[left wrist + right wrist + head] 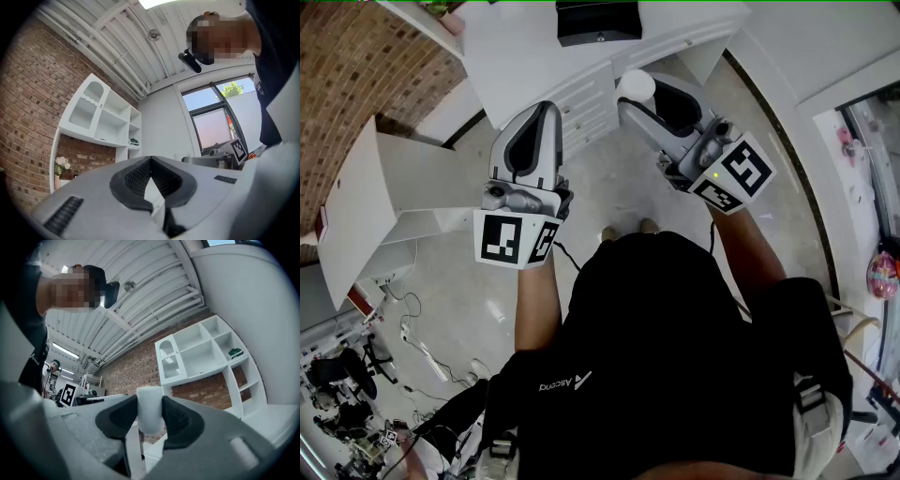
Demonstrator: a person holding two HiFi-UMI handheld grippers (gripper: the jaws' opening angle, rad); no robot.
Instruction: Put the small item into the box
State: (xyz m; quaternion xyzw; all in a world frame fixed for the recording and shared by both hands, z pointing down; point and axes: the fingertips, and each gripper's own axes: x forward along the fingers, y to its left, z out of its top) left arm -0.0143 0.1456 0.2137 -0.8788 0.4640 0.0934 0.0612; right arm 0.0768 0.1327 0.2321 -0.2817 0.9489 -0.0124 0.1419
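Right tongs point(149, 400) clamp small white cylinder point(636, 85); left tongs point(150, 161) closed on nothing; pickup done, drop-off left; likely target, black box point(598, 23) on white table point(516, 56), well apart.

On your black shirt point(675, 356) you have a small white logo and a word that seems to begin "Asc"; the rest is unclear. The cubes on your left gripper point(546, 109) and right gripper point(637, 92) show only square markers.
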